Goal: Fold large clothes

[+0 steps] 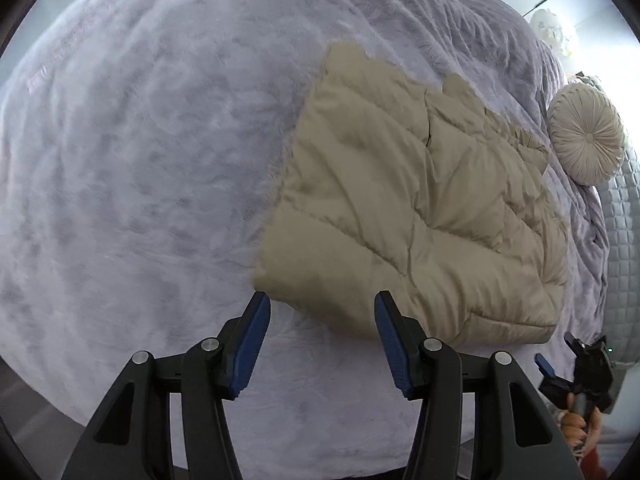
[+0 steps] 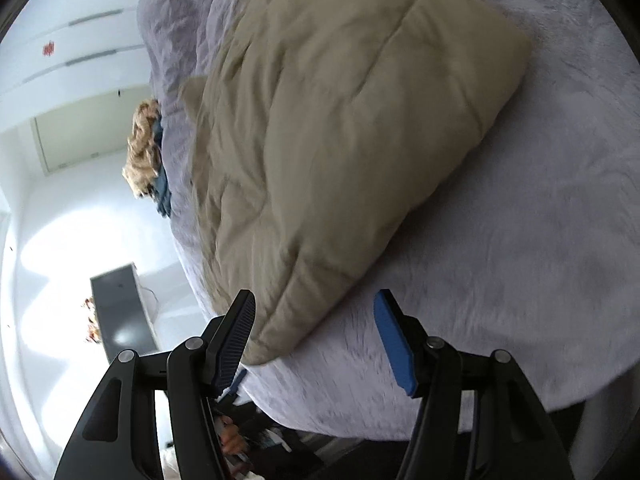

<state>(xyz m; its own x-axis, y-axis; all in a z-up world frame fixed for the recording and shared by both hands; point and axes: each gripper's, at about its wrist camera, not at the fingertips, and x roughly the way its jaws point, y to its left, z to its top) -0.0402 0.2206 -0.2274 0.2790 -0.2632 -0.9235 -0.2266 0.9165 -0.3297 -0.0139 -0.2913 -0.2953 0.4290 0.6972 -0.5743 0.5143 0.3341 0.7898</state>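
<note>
A beige quilted puffer garment (image 1: 416, 208) lies folded into a thick rectangle on a pale lilac fleece bedspread (image 1: 140, 184). My left gripper (image 1: 322, 312) hovers open just above the garment's near left corner, its blue pads clear of the cloth. In the right wrist view the same garment (image 2: 340, 128) fills the middle, its near corner lying below and between the fingers of my right gripper (image 2: 316, 312), which is open and holds nothing. The right gripper (image 1: 576, 364) also shows at the lower right of the left wrist view, gripped by a hand.
A round pleated cream cushion (image 1: 586, 134) rests at the bed's right side beside a grey quilted cover (image 1: 622, 240). A fluffy tan and blue item (image 2: 146, 156) lies on the bed's far edge. A dark cabinet (image 2: 120, 312) stands on the floor below. White wardrobe doors (image 2: 72, 40) stand behind.
</note>
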